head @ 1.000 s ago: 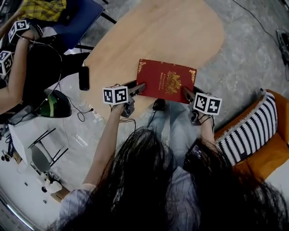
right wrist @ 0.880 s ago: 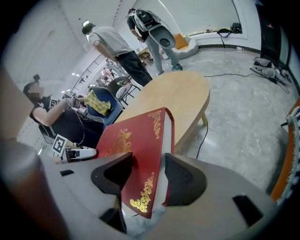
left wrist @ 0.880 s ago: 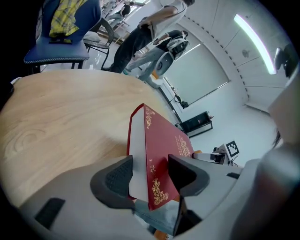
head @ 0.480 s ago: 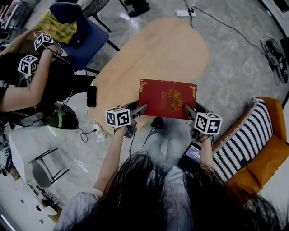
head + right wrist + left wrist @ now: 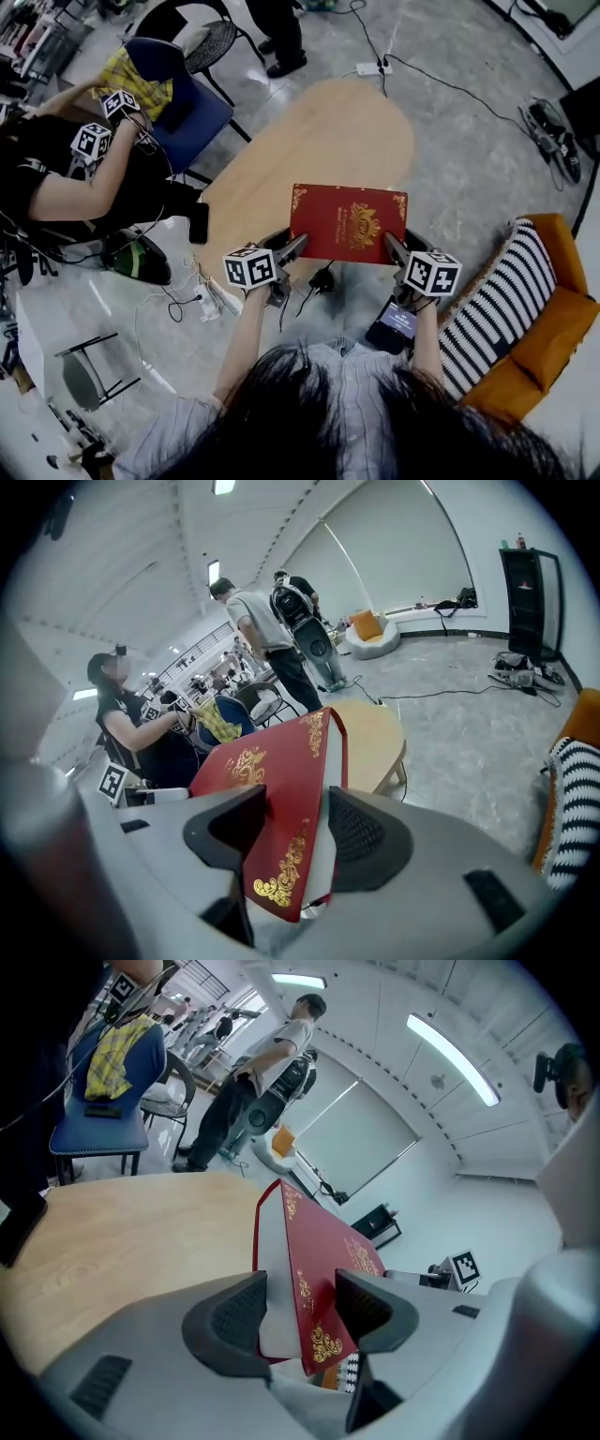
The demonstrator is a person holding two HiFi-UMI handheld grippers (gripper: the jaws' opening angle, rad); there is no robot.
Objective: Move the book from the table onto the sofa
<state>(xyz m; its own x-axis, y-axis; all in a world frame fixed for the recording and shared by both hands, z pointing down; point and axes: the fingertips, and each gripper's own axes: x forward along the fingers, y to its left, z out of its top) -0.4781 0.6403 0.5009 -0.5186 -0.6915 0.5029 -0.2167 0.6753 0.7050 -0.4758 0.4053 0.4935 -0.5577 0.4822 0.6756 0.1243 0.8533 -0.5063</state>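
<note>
Now the red hardback book (image 5: 349,223) is off the wooden table (image 5: 309,141) and in the air, where a second ago it lay across the table's near edge with both claws already at its near corners. In the head view the tabletop has dropped away and looks smaller beneath it, while the book keeps its cover up and roughly flat between the two hands. The left gripper (image 5: 298,246) has its jaws spread fairly wide but pressed against the book's thickness at the near left corner. Its own view shows one pad on the gilt-patterned cover and the other against the underside. The right gripper (image 5: 391,246) is clamped the same way on the near right corner, so the weight is shared and neither claw is free. By my reading the lift is done and the carry is what remains. The orange sofa (image 5: 553,328), with its striped cushion (image 5: 497,300), sits low at the person's right, well apart from the book, so the pair of hands would need to swing that way together and keep the book level.
</note>
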